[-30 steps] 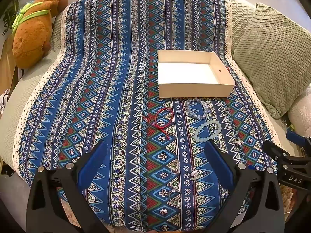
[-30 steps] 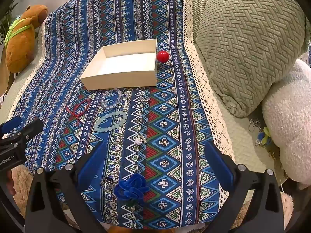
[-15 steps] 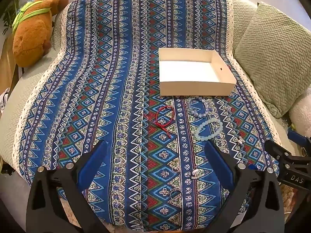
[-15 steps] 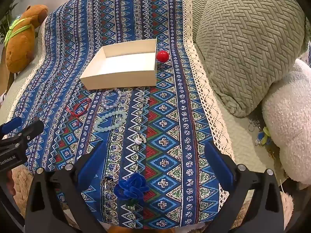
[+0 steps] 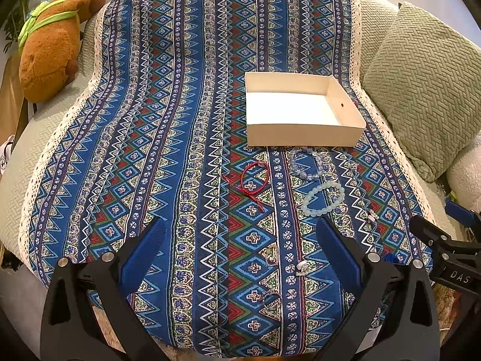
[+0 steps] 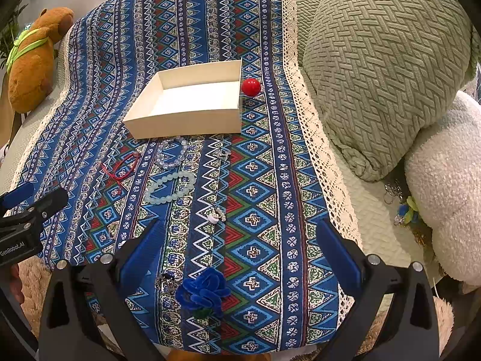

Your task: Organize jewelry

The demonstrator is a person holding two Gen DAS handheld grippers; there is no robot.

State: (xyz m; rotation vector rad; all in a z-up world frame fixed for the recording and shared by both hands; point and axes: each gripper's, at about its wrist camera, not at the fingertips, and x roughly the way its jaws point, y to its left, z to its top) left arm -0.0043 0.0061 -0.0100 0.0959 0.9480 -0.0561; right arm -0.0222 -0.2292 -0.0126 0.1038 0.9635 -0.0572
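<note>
Left gripper [image 5: 242, 242]: its 2 blue-padded fingers [image 5: 141, 248] stand wide apart, holding nothing, low over the near end of the blue patterned cloth with zigzag and diamond bands [image 5: 168, 126]. Between the fingers on the cloth lie small pieces, a thin ring-like item [image 5: 271, 254] and a small white-beaded bit [image 5: 301, 267]; too small to identify with confidence.

Right gripper [image 6: 240, 246]: 2 fingers likewise spread apart, nothing held. Just ahead of the left finger base lies a blue velvet flower ornament [image 6: 204, 291] with a small metal clasp piece [image 6: 165, 279] touching its left side. Farther ahead, a small white-and-pearl charm [image 6: 216, 215].

Beyond the fingers, mid-cloth: pale green bead bracelet [image 5: 323, 194], clear crystal bead bracelet [image 5: 306, 162] just behind it, and a red cord bracelet [image 5: 252, 177] off to the left, all apart from each other. A thin silver chain [image 6: 221, 156] runs beside the crystal beads.

Behind these, an open shallow cream cardboard box [image 5: 303, 134], inside bare. A red ball [image 6: 251, 86] sits touching the box's right wall.

Edges: brown plush animal with a green ribbon [image 5: 52, 42] far left; green woven cushion [image 6: 384, 69] right, fluffy white cushion [image 6: 445, 186] beside it.
</note>
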